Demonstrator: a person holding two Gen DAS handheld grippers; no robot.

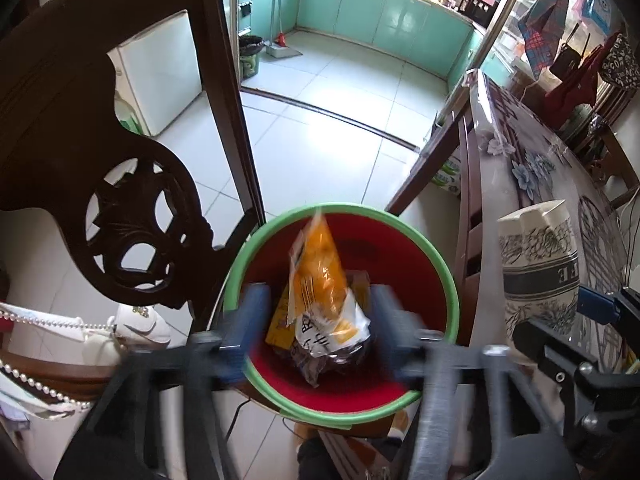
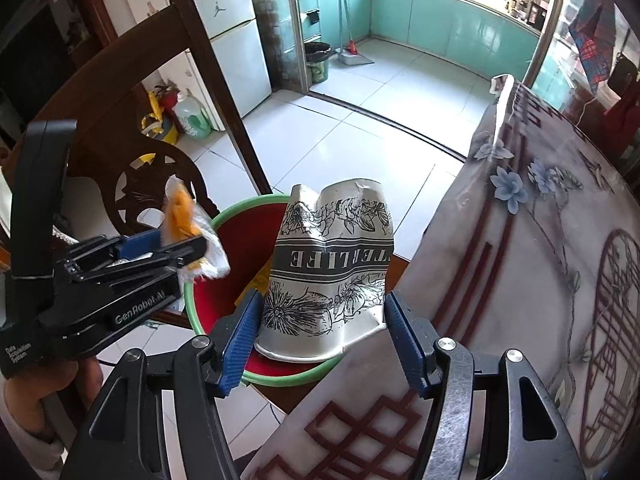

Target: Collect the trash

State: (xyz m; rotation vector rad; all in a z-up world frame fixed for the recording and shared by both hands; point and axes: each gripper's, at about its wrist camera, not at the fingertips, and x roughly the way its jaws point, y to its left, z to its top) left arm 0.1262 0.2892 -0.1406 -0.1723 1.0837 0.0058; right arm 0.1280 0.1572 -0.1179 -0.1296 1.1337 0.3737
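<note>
A red bin with a green rim [image 1: 442, 264] [image 2: 224, 216] stands on the floor beside the table. My left gripper [image 1: 320, 328] is over the bin, jaws wide apart and blurred; an orange-and-white snack wrapper [image 1: 320, 276] hangs between them above other trash, and I cannot tell whether a finger touches it. In the right wrist view the wrapper [image 2: 182, 216] sits at the left gripper's fingertips [image 2: 192, 250]. My right gripper [image 2: 322, 332] is shut on a crushed floral paper cup [image 2: 332, 264], upside down at the bin's near rim. The cup also shows in the left wrist view [image 1: 540, 264].
A dark carved wooden chair [image 1: 132, 216] [image 2: 160, 168] stands left of the bin. The table with a floral cloth [image 2: 540, 280] [image 1: 532, 168] is on the right. Tiled floor [image 1: 320, 128] leads to a kitchen with a second bin [image 2: 318, 60] and a broom [image 2: 348, 46].
</note>
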